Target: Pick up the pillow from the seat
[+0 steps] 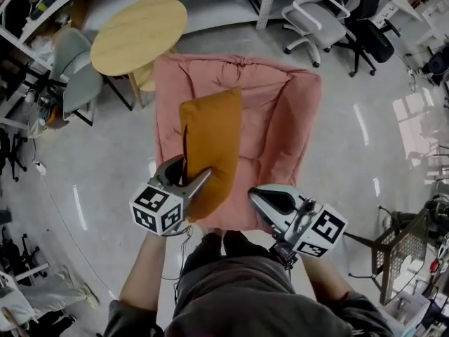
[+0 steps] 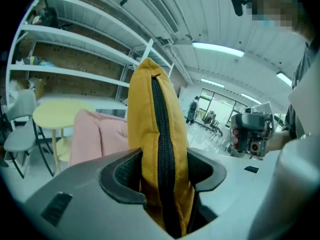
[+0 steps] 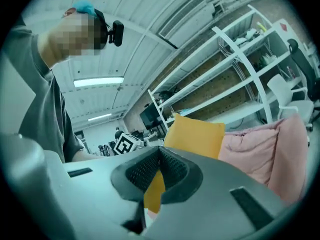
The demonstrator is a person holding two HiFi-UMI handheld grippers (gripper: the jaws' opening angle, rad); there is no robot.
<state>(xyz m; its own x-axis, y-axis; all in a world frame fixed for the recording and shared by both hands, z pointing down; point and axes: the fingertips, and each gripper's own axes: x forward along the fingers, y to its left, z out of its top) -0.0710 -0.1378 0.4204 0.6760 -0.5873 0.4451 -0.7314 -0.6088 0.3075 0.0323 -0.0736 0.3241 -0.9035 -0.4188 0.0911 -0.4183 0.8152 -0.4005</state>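
An orange pillow [image 1: 210,146] with a black zipper hangs upright over the pink padded seat [image 1: 280,118]. My left gripper [image 1: 193,177] is shut on its lower zipper edge. In the left gripper view the pillow [image 2: 157,134] stands squeezed between both pads of that gripper [image 2: 162,176], with the pink seat [image 2: 95,134] behind it. My right gripper [image 1: 254,195] hovers by the seat's near edge, right of the pillow, shut with nothing in it. In the right gripper view the jaws of that gripper [image 3: 161,156] meet in front of the pillow [image 3: 195,134] and the seat [image 3: 265,149].
A round yellow table [image 1: 140,34] stands behind the seat at left, beside grey chairs [image 1: 77,69]. Office chairs [image 1: 316,20] stand at the back right. A wire rack [image 1: 403,251] is at the right. Shelving lines the back wall.
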